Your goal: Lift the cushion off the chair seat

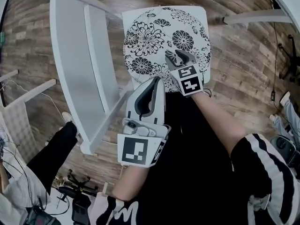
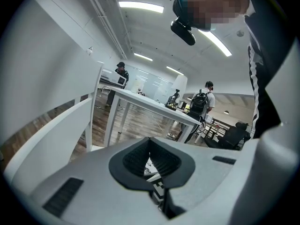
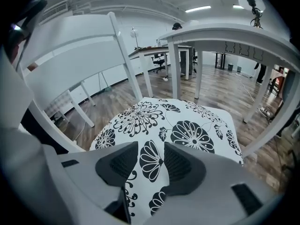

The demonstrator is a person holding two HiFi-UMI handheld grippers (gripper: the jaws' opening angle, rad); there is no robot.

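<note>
Two grippers hang over the near side of a white chair [image 1: 70, 60], and we hold one in each hand. The cushion [image 1: 154, 36], round and printed with black flowers on white, lies flat on the chair seat and covers most of it, leaving only the white corners bare.

Our right gripper [image 1: 182, 57] points down at the near edge of the cushion. In the right gripper view, its fingers [image 3: 180, 161] stand wide apart with the flower print [image 3: 187, 125] showing between them, and the pads press on nothing. From the head view we cannot tell whether the tips touch the fabric or sit just above it.

Our left gripper [image 1: 157, 83] is by the near left corner of the seat, just beside the lower end of the chair back, and its tips reach toward the cushion's edge. In the left gripper view its fingers [image 2: 150, 142] appear to meet at the tips, closed on nothing. Only a sliver of print and the right gripper's marker cube shows through the narrow gap behind them.

The chair stands on a wooden floor [image 1: 243, 46]. A long white desk [image 2: 150, 104] runs past it, and a person with a backpack [image 2: 201, 102] stands at its far end.
</note>
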